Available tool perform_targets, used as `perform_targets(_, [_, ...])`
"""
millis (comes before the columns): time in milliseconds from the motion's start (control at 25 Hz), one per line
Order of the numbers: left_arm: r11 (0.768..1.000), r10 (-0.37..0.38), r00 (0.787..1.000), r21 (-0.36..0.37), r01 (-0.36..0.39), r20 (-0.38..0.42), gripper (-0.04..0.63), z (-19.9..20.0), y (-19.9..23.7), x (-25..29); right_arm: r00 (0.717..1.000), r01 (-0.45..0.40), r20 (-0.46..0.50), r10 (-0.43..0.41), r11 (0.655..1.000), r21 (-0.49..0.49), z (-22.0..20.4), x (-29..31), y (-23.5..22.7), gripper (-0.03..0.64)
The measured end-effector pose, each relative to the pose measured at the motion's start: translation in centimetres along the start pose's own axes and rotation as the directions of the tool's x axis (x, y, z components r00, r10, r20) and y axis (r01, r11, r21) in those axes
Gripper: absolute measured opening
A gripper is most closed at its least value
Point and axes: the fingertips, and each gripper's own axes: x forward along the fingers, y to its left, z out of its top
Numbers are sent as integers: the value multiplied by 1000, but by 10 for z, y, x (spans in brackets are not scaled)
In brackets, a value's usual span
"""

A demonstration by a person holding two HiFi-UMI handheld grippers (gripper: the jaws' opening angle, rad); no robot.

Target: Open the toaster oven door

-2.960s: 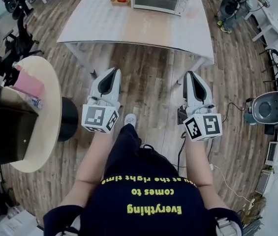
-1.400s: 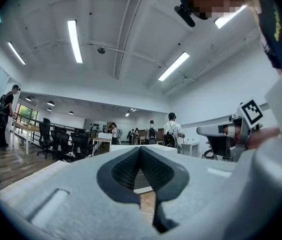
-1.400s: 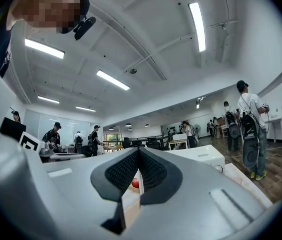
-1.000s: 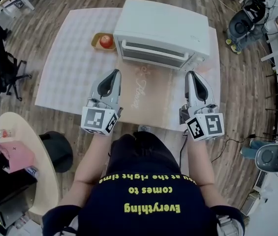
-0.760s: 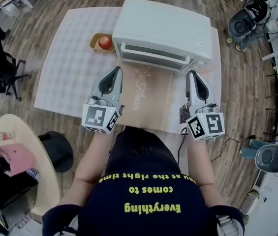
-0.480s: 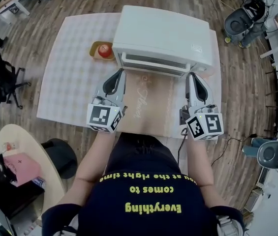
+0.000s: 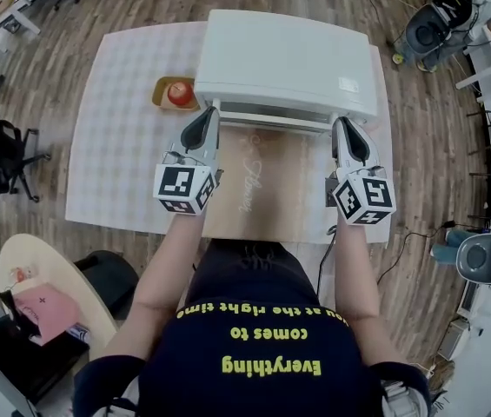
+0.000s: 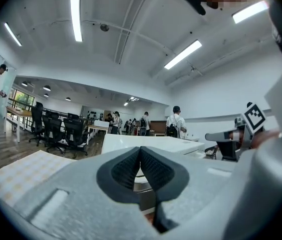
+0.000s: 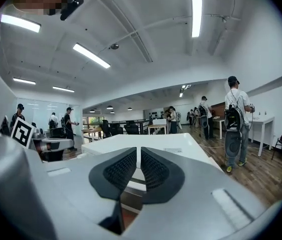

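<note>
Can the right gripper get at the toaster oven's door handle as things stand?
Probably yes. The right gripper sits just off the right end of the door handle, with nothing between them. Its jaws have just been opening; they are a slit apart and empty.

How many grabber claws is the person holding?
2. The left gripper is near the oven's front left corner. The right gripper is near its front right corner; its jaws have just been opening, with nothing between them. None seem hidden.

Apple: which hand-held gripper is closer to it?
Left. The left hand-held gripper is just in front of the apple; the right hand-held gripper, jaws just opening on nothing, is at the far end of the oven.
</note>
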Motion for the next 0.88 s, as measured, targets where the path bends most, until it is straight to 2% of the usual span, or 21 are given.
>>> perform_targets(160, [1000, -1, 1000, 5, 1, -28, 28, -4, 5, 13, 996, 32, -81, -32, 999, 5, -17, 11, -16, 83])
perform_targets(440, [1000, -6, 1000, 26, 6, -4, 34, -1, -1, 8, 977, 60, -208, -48, 997, 54, -49, 26, -23, 157])
perform_targets(720, [1000, 0, 1000, 24, 0, 13, 34, 7, -1, 4, 968, 62, -244, -60, 998, -1, -58, 32, -20, 178])
perform_targets(880, [1000, -3, 1000, 19, 3, 6, 34, 4, -2, 3, 969, 64, -246, -37, 993, 103, -61, 29, -22, 189])
